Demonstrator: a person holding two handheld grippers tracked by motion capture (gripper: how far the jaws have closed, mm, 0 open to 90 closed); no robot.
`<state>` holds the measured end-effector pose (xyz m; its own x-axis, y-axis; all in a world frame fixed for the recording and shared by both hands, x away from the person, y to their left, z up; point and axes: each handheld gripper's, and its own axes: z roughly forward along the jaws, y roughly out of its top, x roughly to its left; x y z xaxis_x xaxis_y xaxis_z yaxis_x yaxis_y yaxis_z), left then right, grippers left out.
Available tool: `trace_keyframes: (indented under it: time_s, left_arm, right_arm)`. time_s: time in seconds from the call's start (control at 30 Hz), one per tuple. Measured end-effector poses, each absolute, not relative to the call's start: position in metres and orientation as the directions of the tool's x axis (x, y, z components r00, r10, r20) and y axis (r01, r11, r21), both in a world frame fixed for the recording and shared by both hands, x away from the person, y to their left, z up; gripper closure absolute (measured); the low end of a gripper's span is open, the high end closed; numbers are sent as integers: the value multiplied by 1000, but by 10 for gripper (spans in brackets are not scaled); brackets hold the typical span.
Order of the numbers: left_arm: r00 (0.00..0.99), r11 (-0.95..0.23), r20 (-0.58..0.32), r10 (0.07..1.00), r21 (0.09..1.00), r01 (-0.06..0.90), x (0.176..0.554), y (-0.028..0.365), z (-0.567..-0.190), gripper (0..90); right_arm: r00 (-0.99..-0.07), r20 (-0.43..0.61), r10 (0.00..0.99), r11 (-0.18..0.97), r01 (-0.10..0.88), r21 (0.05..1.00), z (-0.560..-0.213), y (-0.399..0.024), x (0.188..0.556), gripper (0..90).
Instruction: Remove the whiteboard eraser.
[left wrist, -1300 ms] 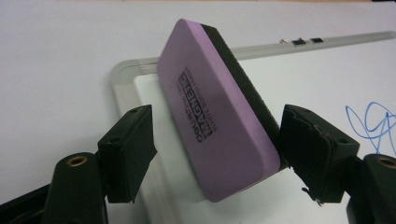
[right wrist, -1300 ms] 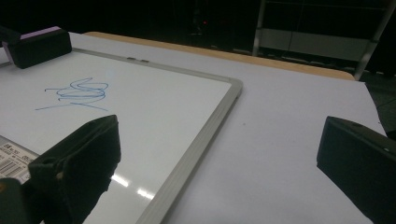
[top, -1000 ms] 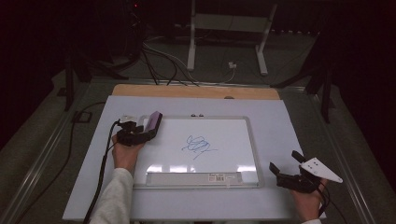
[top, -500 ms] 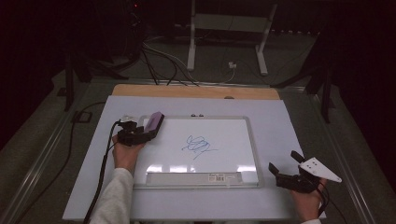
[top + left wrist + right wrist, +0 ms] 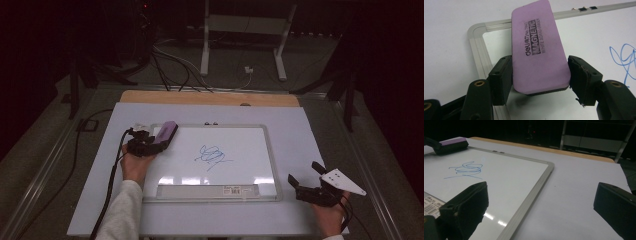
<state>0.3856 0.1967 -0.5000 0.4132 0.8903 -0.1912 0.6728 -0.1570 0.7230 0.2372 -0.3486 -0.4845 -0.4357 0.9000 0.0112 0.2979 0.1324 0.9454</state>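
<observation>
A purple magnetic eraser [image 5: 539,50] sits between the jaws of my left gripper [image 5: 540,75], and both pads press its long sides. The jaws have just been closing on it. In the high view the left gripper [image 5: 152,144] holds the eraser [image 5: 166,132] over the top left corner of the whiteboard [image 5: 272,150]. A blue scribble [image 5: 212,155] marks the middle of the board. My right gripper [image 5: 304,172] rests on the table to the right of the board. Its jaws stand wide open with nothing between them, pointing toward the board's frame [image 5: 531,195].
The white table cover [image 5: 305,125] has free room to the right of and behind the board. A wooden strip [image 5: 210,97] runs along the far edge. Cables [image 5: 170,65] and a metal stand [image 5: 245,30] lie on the dark floor beyond. A barcode label [image 5: 235,189] sits on the board's near edge.
</observation>
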Motion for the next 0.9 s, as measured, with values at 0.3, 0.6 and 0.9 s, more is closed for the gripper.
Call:
trace_keyframes:
  time_s: [0.3, 0.6, 0.9]
  left_arm:
    - [444, -154, -201, 873, 751, 642, 381, 194, -491, 408]
    - [489, -177, -191, 851, 772, 610, 378, 181, -480, 409]
    - [542, -219, -178, 821, 779, 588, 374, 160, -473, 409]
  right_arm:
    - [-435, 11, 900, 133, 300, 945, -485, -348, 237, 3]
    - [-436, 9, 900, 135, 298, 945, -485, -347, 238, 4]
    - [-435, 9, 900, 135, 300, 944, -485, -348, 238, 4]
